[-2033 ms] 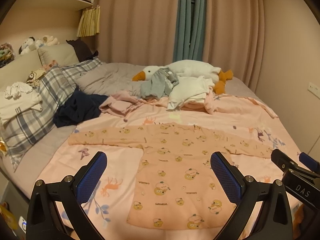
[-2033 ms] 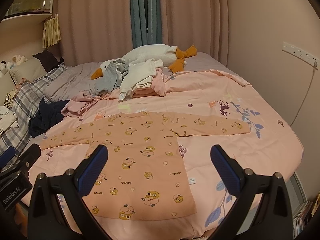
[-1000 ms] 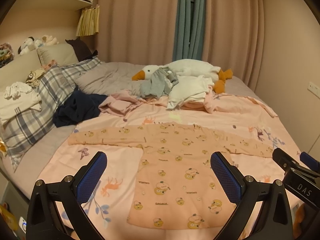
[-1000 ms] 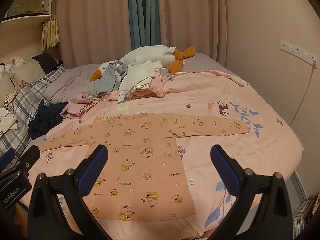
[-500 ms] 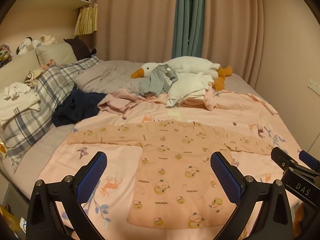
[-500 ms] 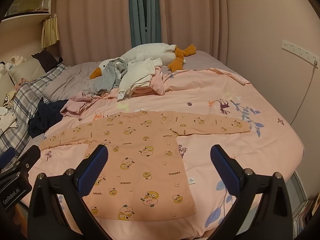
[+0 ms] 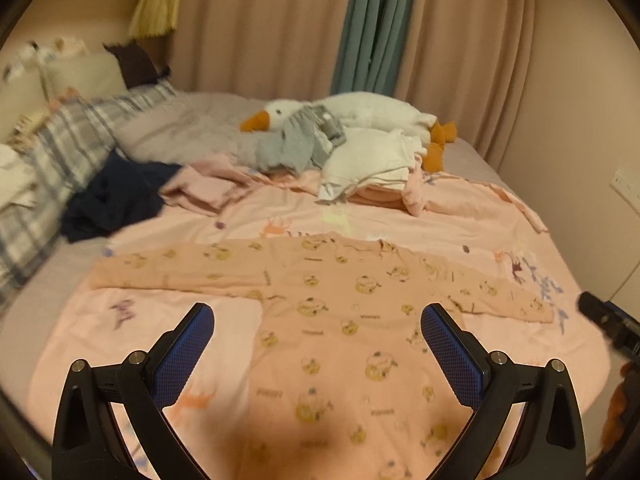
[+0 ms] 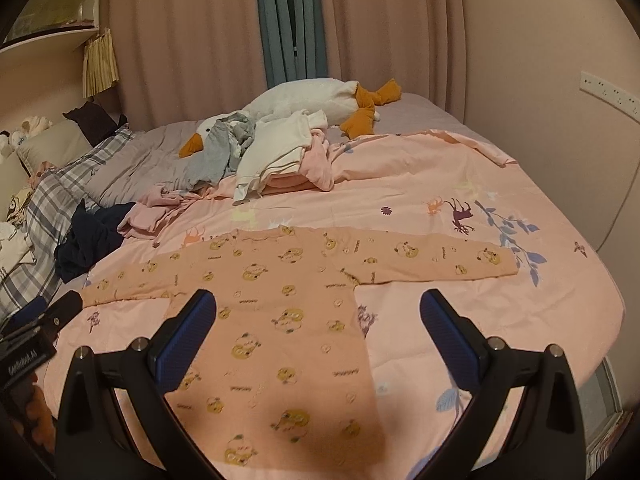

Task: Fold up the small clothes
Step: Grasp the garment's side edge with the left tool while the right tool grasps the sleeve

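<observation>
- Since half a second ago, our left gripper (image 7: 318, 316) has dipped and shifted left, so the shirt fills more of its view and the picture is smeared; our right gripper (image 8: 318, 304) has barely moved.
- At the left edge of both views we see the plaid pillow (image 8: 52, 196) and a dark navy garment (image 8: 90, 236) heaped beside it.
- Our left gripper hangs wide open above the shirt's body, its blue pads (image 7: 182, 354) touching nothing.
- The peach printed shirt (image 8: 280, 300) lies flat in the middle of the pink bedsheet (image 8: 480, 184), both sleeves spread out sideways, hem toward the bottom of the frame.
- Behind it, upper centre, we see a goose plush (image 8: 304, 96) with grey and white clothes (image 8: 276, 148) piled against it.
- Our right gripper is also spread wide and empty, its left pad over the shirt's body and its right pad over bare sheet.
- Nothing lies on the shirt itself.
</observation>
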Tool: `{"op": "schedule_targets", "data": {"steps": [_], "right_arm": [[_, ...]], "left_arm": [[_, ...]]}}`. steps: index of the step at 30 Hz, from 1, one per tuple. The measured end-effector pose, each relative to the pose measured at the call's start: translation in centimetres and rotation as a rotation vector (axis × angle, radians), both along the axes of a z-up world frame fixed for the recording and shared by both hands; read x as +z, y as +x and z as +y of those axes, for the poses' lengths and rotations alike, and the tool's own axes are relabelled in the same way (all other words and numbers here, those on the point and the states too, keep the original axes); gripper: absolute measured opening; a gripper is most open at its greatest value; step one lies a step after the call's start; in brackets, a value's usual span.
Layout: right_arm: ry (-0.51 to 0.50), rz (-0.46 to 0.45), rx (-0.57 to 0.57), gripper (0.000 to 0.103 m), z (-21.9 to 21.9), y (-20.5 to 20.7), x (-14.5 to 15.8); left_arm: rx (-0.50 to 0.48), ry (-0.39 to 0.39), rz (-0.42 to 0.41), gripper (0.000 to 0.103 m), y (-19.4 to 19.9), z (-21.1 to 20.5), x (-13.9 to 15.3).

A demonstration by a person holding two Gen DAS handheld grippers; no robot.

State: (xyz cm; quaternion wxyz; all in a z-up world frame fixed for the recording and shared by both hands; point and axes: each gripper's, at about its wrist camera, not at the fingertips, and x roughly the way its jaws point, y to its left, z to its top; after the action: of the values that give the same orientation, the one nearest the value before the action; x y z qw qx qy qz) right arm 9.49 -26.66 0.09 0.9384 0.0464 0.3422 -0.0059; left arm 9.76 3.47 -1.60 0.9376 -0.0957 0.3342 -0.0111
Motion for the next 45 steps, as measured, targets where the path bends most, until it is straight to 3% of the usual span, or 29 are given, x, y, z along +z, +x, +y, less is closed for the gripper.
{"op": "schedule_targets", "data": {"steps": [5, 11, 14, 17, 21, 25, 29, 33, 35, 37, 39, 42, 45], "right_arm": [[0.056, 0.051, -0.068, 0.101, -6.9, 6.3, -1.9], [0.11, 0.121, -0.146, 0.1, -15.1, 11.8, -5.7], [0.132, 0.165, -0.191, 0.099, -18.8, 13.4, -7.7], [0.184, 0.207, -0.22, 0.096, -22.4, 14.2, -9.9], [0.257, 0.254, -0.308, 0.088, -27.2, 14.6, -12.9], [0.332, 0.297, -0.377, 0.072, -31.2, 14.4, -15.4], [0.413, 0.294, -0.453, 0.07, -34.9, 13.8, -17.2], [0.56, 0.265, -0.54, 0.062, -38.3, 12.9, -19.1], [0.66, 0.266, -0.535, 0.051, -38.8, 12.7, -20.5], [0.694, 0.242, -0.506, 0.046, -38.4, 12.6, -21.0], [0.702, 0.22, -0.509, 0.037, -37.9, 12.5, -21.1], [0.687, 0.242, -0.513, 0.009, -37.2, 13.2, -22.0], [0.671, 0.221, -0.513, 0.007, -37.0, 13.7, -22.0]], "left_arm": [[0.041, -0.068, 0.154, 0.102, 7.0, 3.4, -5.0], [0.035, -0.234, 0.278, 0.101, 12.7, 6.1, -11.6], [0.035, -0.236, 0.435, 0.096, 14.8, 6.0, -15.5], [0.019, -0.271, 0.511, 0.087, 15.5, 5.7, -18.6], [0.016, -0.265, 0.456, 0.084, 15.2, 5.3, -18.4], [0.045, -0.247, 0.465, 0.067, 15.7, 5.5, -18.4], [0.061, -0.26, 0.472, 0.064, 16.6, 6.0, -18.8], [0.089, -0.234, 0.476, 0.051, 16.7, 5.9, -18.8], [0.086, -0.21, 0.479, 0.035, 16.8, 5.7, -18.8], [0.068, -0.215, 0.493, 0.019, 16.8, 5.6, -18.8], [0.054, -0.239, 0.502, 0.015, 16.8, 5.6, -18.8], [0.063, -0.247, 0.501, 0.015, 16.8, 5.7, -19.1], [0.056, -0.236, 0.494, 0.013, 16.7, 5.7, -19.2]]}}
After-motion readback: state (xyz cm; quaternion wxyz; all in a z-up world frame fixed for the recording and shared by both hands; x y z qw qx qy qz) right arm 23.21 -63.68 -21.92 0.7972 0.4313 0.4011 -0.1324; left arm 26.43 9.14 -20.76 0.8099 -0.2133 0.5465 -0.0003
